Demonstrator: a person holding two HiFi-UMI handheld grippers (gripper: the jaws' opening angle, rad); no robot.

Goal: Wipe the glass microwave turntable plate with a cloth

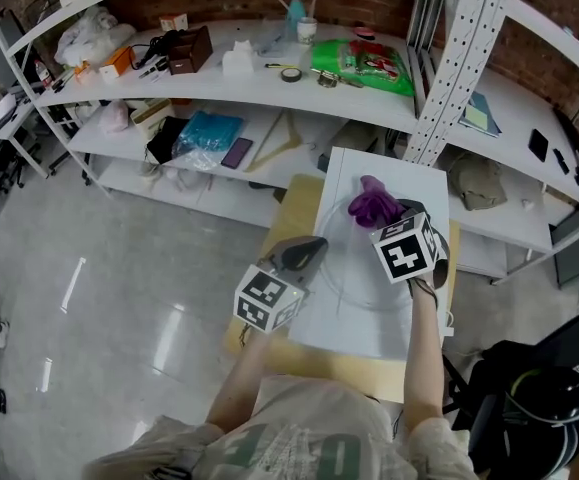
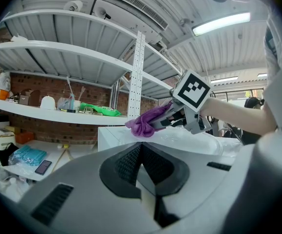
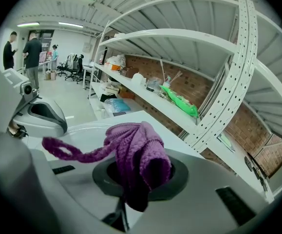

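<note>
Clamping the purple cloth, your right tool hangs over the glass plate; your left tool, clenched on nothing, sits beside its rim. Unbraced, that plate could skid across the worktop under pressure.

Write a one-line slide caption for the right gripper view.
Right gripper clamping a purple cloth, with the glass plate and left gripper beyond and shelves behind.

The purple cloth covers the right tool where its jaws meet.
</note>
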